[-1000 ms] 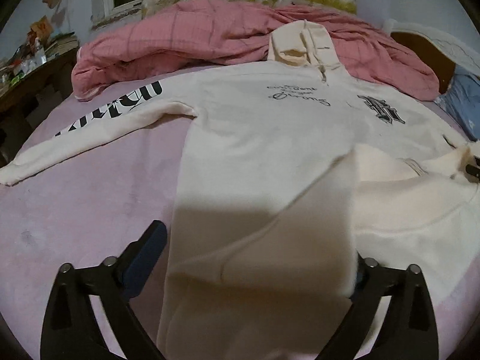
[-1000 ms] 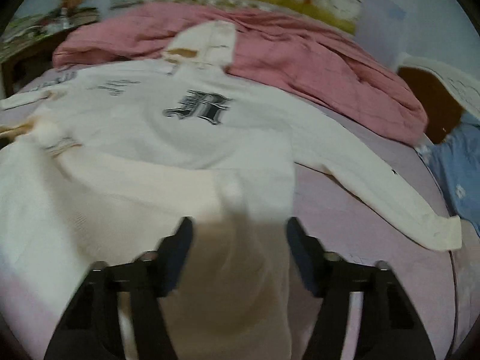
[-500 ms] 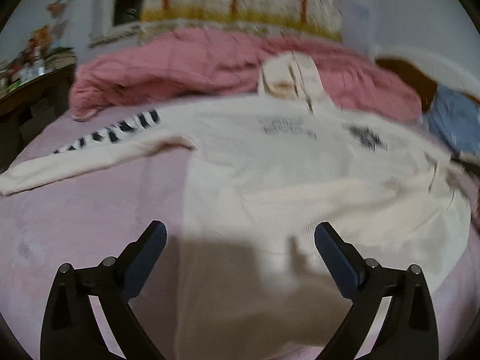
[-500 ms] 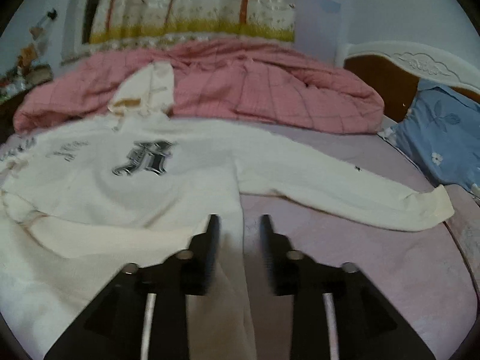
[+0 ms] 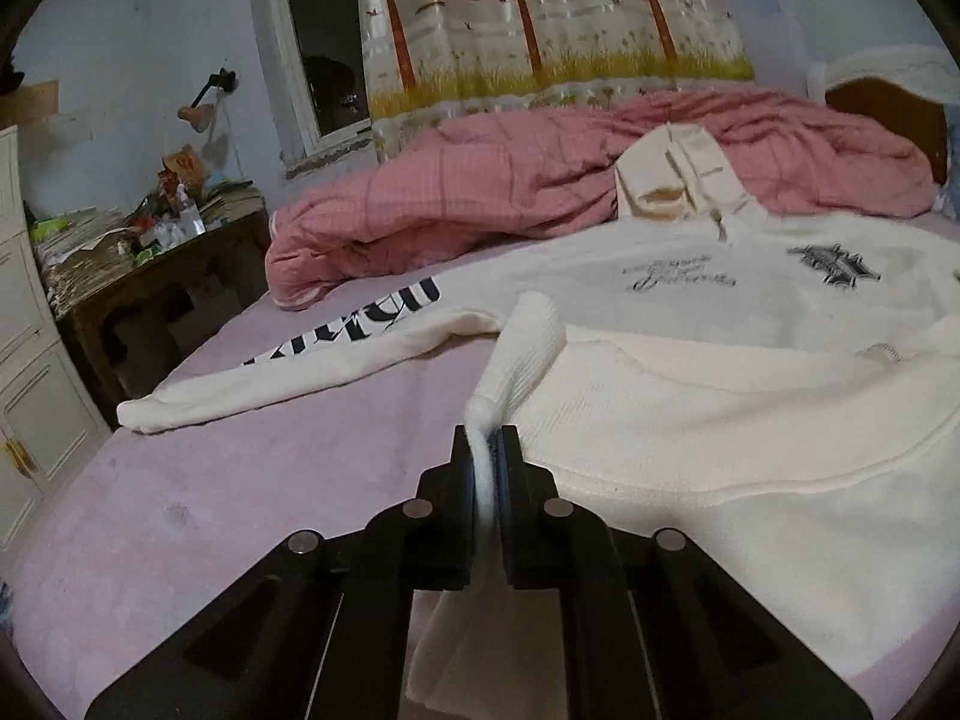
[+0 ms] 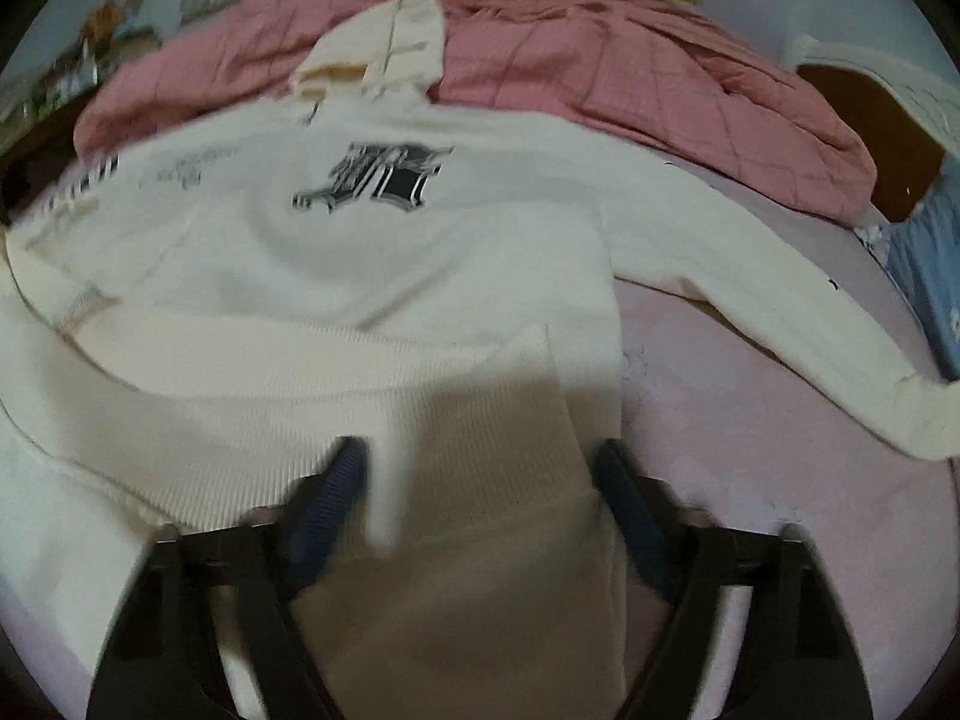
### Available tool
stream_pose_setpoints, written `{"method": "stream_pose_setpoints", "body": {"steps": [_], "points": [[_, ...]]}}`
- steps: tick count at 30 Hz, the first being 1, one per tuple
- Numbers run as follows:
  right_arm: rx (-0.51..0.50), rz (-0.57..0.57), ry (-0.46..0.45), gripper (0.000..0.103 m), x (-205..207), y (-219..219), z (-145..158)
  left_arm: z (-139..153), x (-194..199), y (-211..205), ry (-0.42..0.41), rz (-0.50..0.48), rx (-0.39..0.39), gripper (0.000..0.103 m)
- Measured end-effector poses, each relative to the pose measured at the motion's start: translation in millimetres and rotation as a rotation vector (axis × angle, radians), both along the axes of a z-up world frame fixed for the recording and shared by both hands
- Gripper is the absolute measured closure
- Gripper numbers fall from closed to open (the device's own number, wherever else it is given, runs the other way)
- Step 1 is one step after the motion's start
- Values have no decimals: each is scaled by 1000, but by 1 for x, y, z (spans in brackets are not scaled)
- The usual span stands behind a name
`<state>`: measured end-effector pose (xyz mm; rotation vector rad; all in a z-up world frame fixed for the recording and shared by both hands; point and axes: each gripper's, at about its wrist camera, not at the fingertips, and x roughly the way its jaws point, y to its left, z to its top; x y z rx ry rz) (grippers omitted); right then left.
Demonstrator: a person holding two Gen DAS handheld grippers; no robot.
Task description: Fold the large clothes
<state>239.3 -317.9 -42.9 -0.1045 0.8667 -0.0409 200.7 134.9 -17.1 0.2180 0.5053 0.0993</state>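
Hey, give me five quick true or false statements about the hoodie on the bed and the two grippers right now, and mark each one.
1. The left gripper is shut on the hoodie's ribbed hem. True.
2. The right gripper is clamped on a sleeve. False: its fingers stand apart over the hem, gripping nothing.
3. The hood lies against the pink quilt. True.
4. Black lettering runs down one sleeve. True.
5. The hoodie lies on a wooden floor. False: it is spread on the lilac bedsheet.
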Motion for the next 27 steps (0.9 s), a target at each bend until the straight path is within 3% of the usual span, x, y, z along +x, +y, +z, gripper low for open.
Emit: {"method": "stream_pose_setpoints", "body": {"steps": [1, 3, 4, 6, 9, 13, 16, 18, 20, 22, 23, 24, 25, 27], "points": [[-9, -25, -38, 96, -4, -1, 4, 1, -1, 2, -1, 4, -5, 96], [-6, -71, -181, 96, -20, -8, 21, 1, -4, 5, -13, 1, -14, 96], [15, -73, -305, 96, -35, -10, 35, 2, -5, 4, -14, 2, -11, 96], [16, -85, -411, 96, -48, -11, 50, -3, 1, 5, -2, 19, 10, 96], [14, -120, -362, 96, -28, -19, 44, -13, 23, 7, 91, 48, 26, 96], [60, -140, -113, 96, 16, -31, 1, -35, 52, 16, 280, 57, -14, 95], [111, -154, -102, 96, 17, -42, -1, -37, 50, 10, 280, 68, 29, 93], [116, -178, -96, 90, 17, -46, -2, -36, 46, 8, 258, 62, 39, 91], [103, -196, -130, 80, 15, -47, 3, -22, 32, 14, 173, 6, -23, 89], [105, -198, -186, 74, 1, -46, 13, 1, 1, 21, -7, 8, -59, 79], [125, -183, -208, 74, -6, -44, 16, 12, -15, 23, -93, 18, -60, 64], [143, -173, -225, 74, -12, -47, 19, 20, -27, 23, -146, 21, -56, 54], [157, -175, -236, 71, -20, -49, 24, 26, -35, 21, -168, 7, -52, 54], [181, -186, -262, 59, -38, -51, 32, 38, -42, 11, -133, -52, -24, 53]]}}
